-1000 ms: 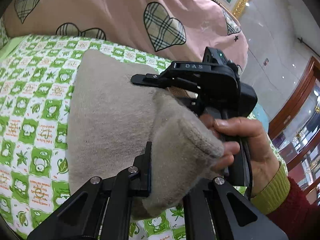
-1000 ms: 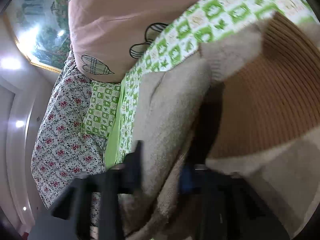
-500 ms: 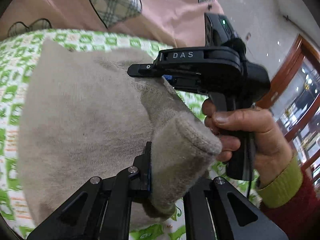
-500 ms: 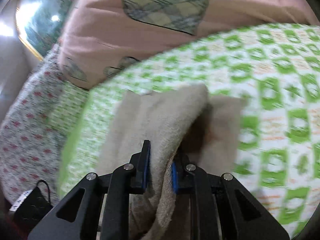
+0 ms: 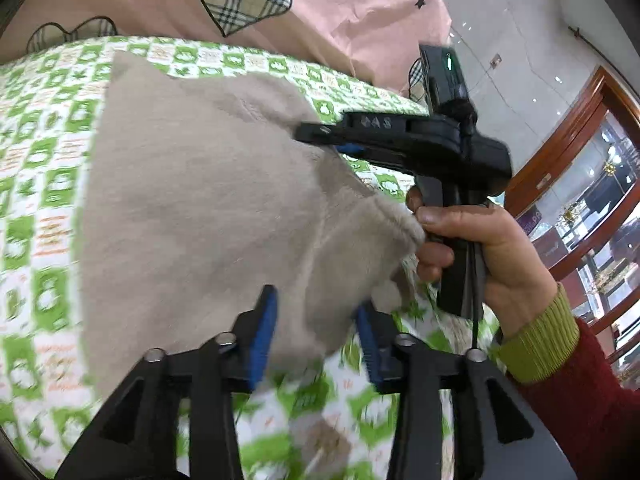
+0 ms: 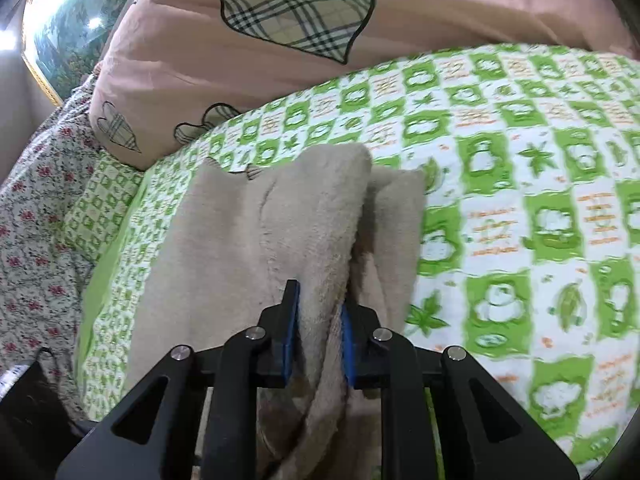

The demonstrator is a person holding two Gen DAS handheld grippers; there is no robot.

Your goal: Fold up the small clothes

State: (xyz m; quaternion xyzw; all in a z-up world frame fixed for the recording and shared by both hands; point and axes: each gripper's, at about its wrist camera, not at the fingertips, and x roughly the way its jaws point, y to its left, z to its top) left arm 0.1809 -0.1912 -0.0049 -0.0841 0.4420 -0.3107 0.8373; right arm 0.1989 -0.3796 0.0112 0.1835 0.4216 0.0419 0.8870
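beige knit garment (image 5: 192,200) lies on a bed, spread over a green-and-white checked sheet (image 6: 520,200), one edge doubled over into a thick fold (image 6: 320,220). the right gripper (image 6: 320,320) pinches that folded edge, its blue-padded fingers (image 6: 292,320) pressed against the fabric on both sides. seen from the left wrist camera, the same gripper (image 5: 320,136) reaches in from the right, its tip against the far side of the garment, held by a bare hand (image 5: 480,248) in a yellow-green cuff (image 5: 536,340) and dark red sleeve (image 5: 592,412). the left gripper (image 5: 316,332) stands spread, blue pads (image 5: 264,332) apart, with a rolled end of the garment hanging in the gap between them; whether either pad touches the knit is unclear. a pink quilt with plaid hearts (image 6: 300,12) is bunched against the far edge of the sheet. a floral cover (image 6: 36,200) lies beside the bed's left side, and a framed landscape painting (image 6: 68,32) hangs beyond it. wooden-framed glass doors (image 5: 580,184) stand at the right.
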